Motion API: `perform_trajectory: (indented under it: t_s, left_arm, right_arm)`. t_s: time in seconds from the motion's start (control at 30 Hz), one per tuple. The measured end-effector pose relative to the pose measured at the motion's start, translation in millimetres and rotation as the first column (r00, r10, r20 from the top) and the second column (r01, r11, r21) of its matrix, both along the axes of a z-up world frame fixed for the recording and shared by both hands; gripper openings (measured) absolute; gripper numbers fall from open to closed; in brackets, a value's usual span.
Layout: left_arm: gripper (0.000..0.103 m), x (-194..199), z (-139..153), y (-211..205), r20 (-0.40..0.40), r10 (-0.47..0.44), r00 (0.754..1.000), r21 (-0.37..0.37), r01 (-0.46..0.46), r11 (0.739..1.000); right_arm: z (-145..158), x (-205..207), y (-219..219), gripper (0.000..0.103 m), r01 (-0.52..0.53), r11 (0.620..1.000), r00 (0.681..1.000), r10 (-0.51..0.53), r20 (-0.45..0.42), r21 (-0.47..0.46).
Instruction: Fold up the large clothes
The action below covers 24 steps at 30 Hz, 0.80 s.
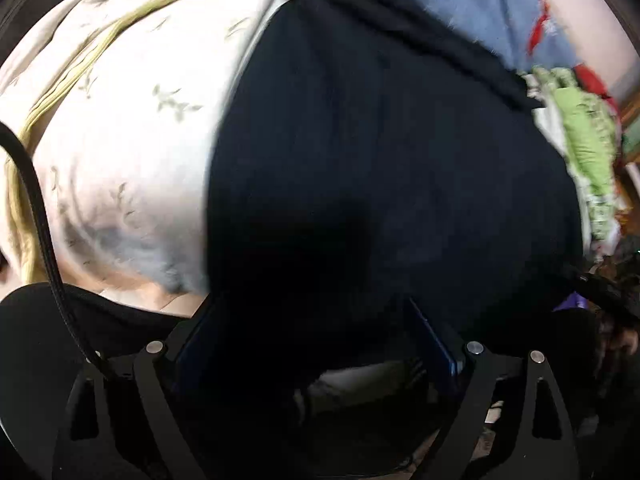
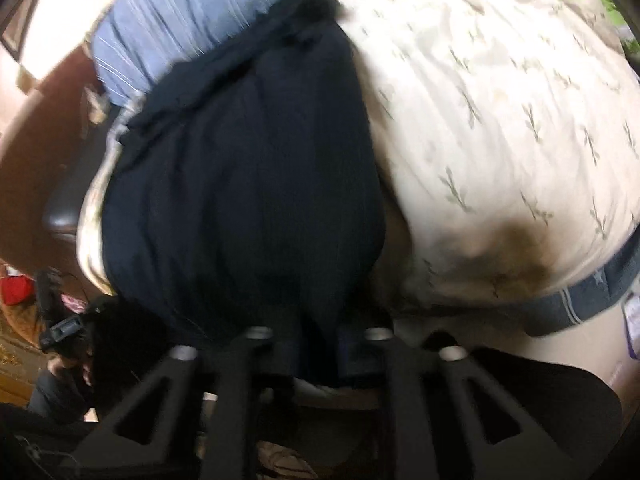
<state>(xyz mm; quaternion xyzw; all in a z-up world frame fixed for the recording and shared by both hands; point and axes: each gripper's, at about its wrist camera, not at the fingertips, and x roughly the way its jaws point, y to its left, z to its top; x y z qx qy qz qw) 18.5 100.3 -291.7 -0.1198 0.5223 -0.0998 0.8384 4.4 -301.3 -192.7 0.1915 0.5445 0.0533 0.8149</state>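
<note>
Mid-fold: dark garment (image 1: 380, 168) laid on bed (image 1: 132, 152). Left gripper (image 1: 316, 320) wide, empty; right gripper (image 2: 316, 344) part-open, probably released. Next: regrasp an edge.

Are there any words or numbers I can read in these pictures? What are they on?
No words or numbers can be read.
The blue cloth has a round mark, too blurred to read.
The grey band shows a star and stripes, no letters.
The cream sheet has only a leaf pattern.
The dark garment shows no label.
</note>
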Motion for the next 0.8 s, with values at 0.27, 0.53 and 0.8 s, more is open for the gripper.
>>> perform_trajectory:
  t_s: [0.27,0.53,0.8]
  left_arm:
    - [0.093,-7.4,-8.0,35.8,-0.03,0.049,0.998,-0.061,-0.051,0.997]
    - [0.051,10.5,-15.5,-0.2,-0.009,-0.1,0.995,-0.225,0.096,0.97]
    - [0.005,5.1,-13.0,8.8,-0.03,-0.104,0.994,-0.249,0.093,0.964]
  right_arm:
    - [-18.8,-9.2,10.3,0.073,-0.018,1.0,1.0,0.018,-0.019,0.025]
    - [-26.7,-3.7,12.4,0.074,-0.009,1.0,0.998,0.01,-0.064,0.02]
    - [-41.2,8.7,23.7,0.074,-0.081,0.995,0.992,0.086,-0.092,0.058]
